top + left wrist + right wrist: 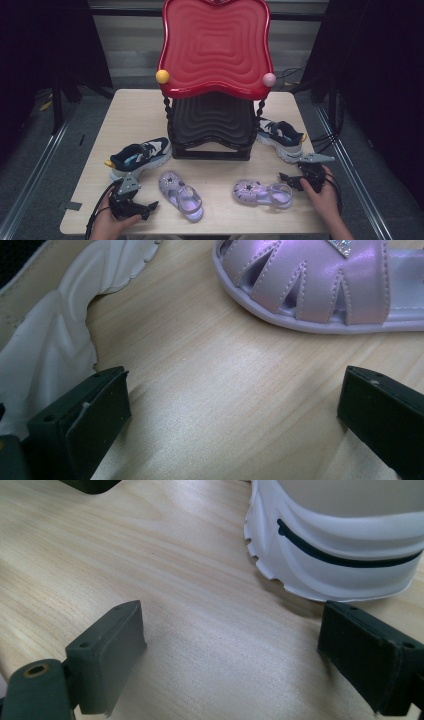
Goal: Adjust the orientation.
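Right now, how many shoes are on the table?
4: a navy sneaker left of the rack, another sneaker on its right, and two purple sandals in front. The rack could hide others.

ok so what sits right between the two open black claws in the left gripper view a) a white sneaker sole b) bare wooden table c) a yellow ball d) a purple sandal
b: bare light wooden table fills the gap between the left claw tips; the shiny purple strappy sandal lies beyond them and the white ridged sneaker sole off to one side.

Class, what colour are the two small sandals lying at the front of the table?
Shiny lilac sandals; the left gripper view shows it best.
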`<action>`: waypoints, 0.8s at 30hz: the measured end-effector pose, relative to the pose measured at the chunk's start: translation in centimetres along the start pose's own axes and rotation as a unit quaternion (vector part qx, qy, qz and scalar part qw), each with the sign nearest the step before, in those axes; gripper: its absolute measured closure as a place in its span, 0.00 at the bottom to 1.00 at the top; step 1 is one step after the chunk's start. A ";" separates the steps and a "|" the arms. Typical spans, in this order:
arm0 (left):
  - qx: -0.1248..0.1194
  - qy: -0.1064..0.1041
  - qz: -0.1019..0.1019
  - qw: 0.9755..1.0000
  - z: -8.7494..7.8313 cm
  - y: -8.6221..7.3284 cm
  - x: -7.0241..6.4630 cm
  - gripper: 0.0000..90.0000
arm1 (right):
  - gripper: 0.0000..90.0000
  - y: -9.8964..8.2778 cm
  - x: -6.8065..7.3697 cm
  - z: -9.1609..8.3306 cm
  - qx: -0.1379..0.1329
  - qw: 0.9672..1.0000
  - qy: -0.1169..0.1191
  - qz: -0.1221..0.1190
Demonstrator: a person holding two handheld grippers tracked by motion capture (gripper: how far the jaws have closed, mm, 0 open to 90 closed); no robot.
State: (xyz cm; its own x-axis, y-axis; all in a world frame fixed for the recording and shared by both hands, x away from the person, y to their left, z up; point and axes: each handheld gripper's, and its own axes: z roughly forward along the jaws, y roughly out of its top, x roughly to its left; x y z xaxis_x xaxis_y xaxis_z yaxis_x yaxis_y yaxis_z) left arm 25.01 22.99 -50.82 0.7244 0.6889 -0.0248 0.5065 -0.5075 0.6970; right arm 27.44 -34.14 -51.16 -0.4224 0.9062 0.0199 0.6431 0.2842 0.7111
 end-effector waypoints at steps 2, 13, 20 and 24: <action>0.000 0.000 -0.001 1.000 0.0 0.0 0.0 0.00 | 0.12 0.0 0.0 0.0 0.001 1.000 0.001 0.002; -0.002 -0.010 0.004 1.000 -0.4 0.6 -0.5 0.22 | 0.12 0.0 0.0 0.0 0.000 1.000 0.002 -0.001; 0.004 -0.037 0.005 0.999 -1.2 2.2 -2.1 0.42 | 0.12 0.0 0.0 0.0 0.000 1.000 0.001 -0.001; 0.027 -0.033 0.016 0.999 -0.9 2.9 -2.6 0.52 | 0.12 0.0 0.0 0.0 0.000 1.000 0.002 -0.001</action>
State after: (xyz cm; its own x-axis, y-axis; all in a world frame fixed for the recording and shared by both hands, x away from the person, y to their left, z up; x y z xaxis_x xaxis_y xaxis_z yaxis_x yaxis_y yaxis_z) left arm 24.22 20.17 -48.11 0.7691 0.6369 -0.0526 0.5065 -0.5572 0.6580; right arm 27.40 -34.16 -51.15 -0.4255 0.9047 0.0210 0.6427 0.2858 0.7108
